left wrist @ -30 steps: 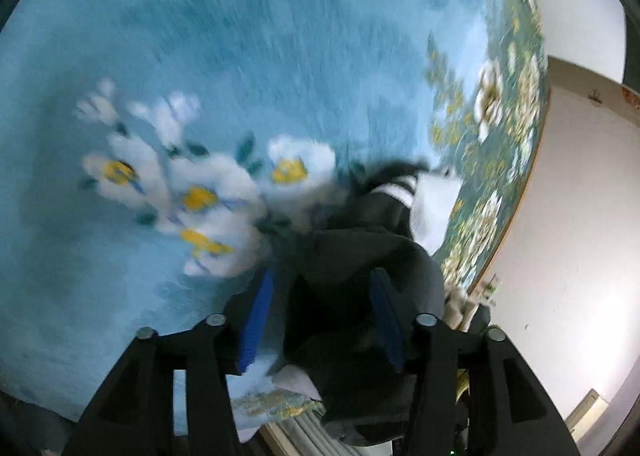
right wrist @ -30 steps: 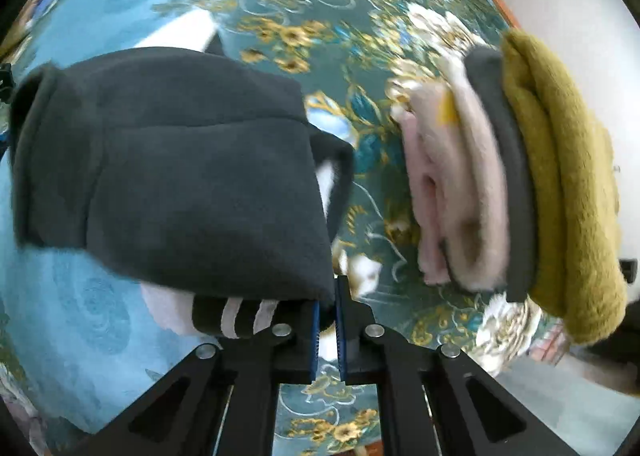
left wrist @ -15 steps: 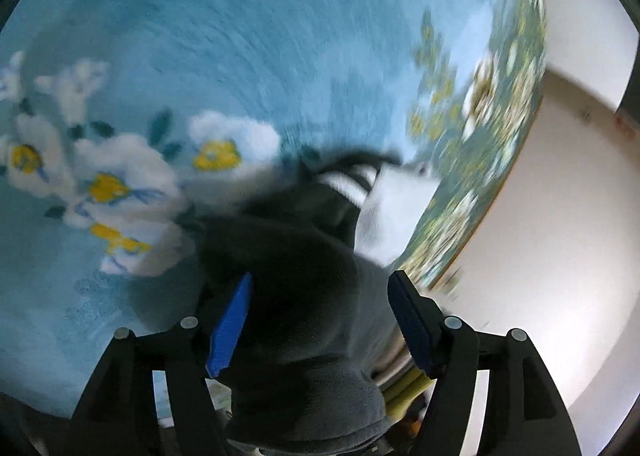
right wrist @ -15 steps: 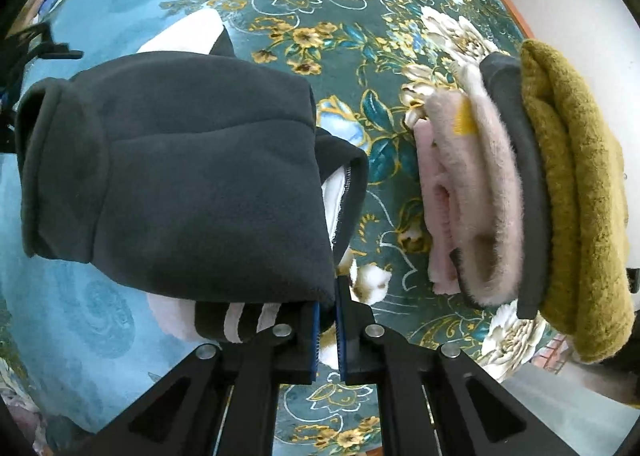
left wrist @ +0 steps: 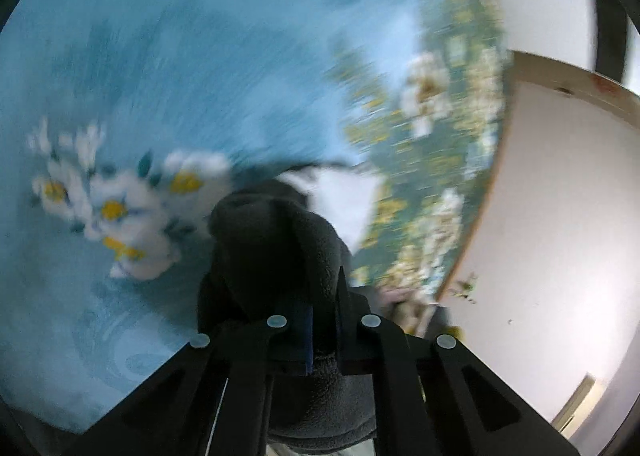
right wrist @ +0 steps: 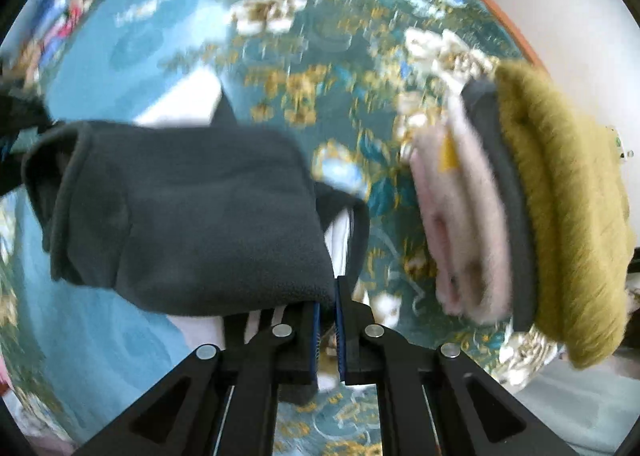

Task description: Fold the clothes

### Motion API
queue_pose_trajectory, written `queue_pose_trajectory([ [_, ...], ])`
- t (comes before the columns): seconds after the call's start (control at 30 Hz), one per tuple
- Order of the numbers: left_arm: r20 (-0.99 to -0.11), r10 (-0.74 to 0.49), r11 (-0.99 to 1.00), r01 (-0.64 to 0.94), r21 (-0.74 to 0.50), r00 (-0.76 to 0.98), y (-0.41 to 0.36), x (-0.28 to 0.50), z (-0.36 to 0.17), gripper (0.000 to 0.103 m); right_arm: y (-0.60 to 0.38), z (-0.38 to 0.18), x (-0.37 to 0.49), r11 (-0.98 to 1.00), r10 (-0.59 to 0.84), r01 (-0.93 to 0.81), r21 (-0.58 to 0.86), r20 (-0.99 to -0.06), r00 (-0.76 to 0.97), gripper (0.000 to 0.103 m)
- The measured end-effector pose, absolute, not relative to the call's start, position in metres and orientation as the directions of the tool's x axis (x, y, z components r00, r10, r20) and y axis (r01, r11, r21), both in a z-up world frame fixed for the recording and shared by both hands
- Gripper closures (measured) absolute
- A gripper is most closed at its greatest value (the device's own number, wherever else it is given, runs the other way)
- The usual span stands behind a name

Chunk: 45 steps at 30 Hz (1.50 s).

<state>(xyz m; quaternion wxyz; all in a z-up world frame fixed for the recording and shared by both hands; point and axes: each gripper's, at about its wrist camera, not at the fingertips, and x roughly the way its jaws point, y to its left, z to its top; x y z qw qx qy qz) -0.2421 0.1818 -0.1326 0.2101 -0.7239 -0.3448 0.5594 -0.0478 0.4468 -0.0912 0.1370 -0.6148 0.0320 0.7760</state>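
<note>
A dark grey fleece garment (right wrist: 192,215) lies folded on a teal floral bedspread (right wrist: 132,51), with a white and striped part under it. My right gripper (right wrist: 327,302) is shut on its near right corner. In the left wrist view the same fleece (left wrist: 272,252) bulges up between the fingers, and my left gripper (left wrist: 323,308) is shut on it. A white panel (left wrist: 340,195) of the garment shows just beyond the fold.
A stack of folded clothes (right wrist: 520,232) stands to the right: pink, dark grey and mustard knit layers. The bedspread's edge (left wrist: 480,215) meets a white wall on the right. A colourful patterned item (right wrist: 60,23) lies at the far left.
My left gripper, open around the fleece a second ago, has closed on it. The right gripper has stayed shut on the corner while the view shifted slightly.
</note>
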Motion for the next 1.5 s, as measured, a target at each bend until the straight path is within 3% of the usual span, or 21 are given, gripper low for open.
queue_pose_trajectory([
  [0.3,-0.535,0.836,-0.54,-0.019,-0.841,-0.12,0.16,-0.25,0.049,0.096,0.463,0.04,-0.082,-0.942,0.243,-0.329,-0.069,-0.816,-0.524,0.097],
  [0.4,-0.495,0.847,-0.525,-0.153,-0.837,-0.196,0.153,-0.238,0.115,0.096,0.465,0.095,-0.083,-0.94,0.265,-0.335,-0.056,-0.737,-0.621,0.097],
  [0.67,-0.415,0.827,-0.547,-0.369,-0.752,-0.379,0.098,-0.176,0.235,0.096,0.424,0.153,-0.037,-0.968,0.219,-0.246,-0.048,-0.638,-0.738,0.097],
  [0.8,-0.415,0.803,-0.577,-0.385,-0.72,-0.427,0.055,-0.133,0.245,0.096,0.402,0.18,-0.014,-0.979,0.189,-0.199,-0.049,-0.587,-0.787,0.097],
  [1.0,-0.468,0.761,-0.626,-0.317,-0.712,-0.45,-0.02,-0.057,0.22,0.096,0.37,0.214,0.026,-0.991,0.13,-0.12,-0.053,-0.525,-0.841,0.097],
  [1.3,-0.567,0.727,-0.674,-0.24,-0.699,-0.389,-0.071,-0.01,0.215,0.096,0.344,0.202,0.088,-0.998,-0.031,0.057,-0.02,-0.64,-0.767,0.097],
  [1.5,-0.71,0.65,-0.74,-0.012,-0.673,-0.272,-0.064,-0.047,0.108,0.095,0.341,0.114,0.033,-0.997,-0.074,0.071,0.039,-0.807,-0.586,0.097],
])
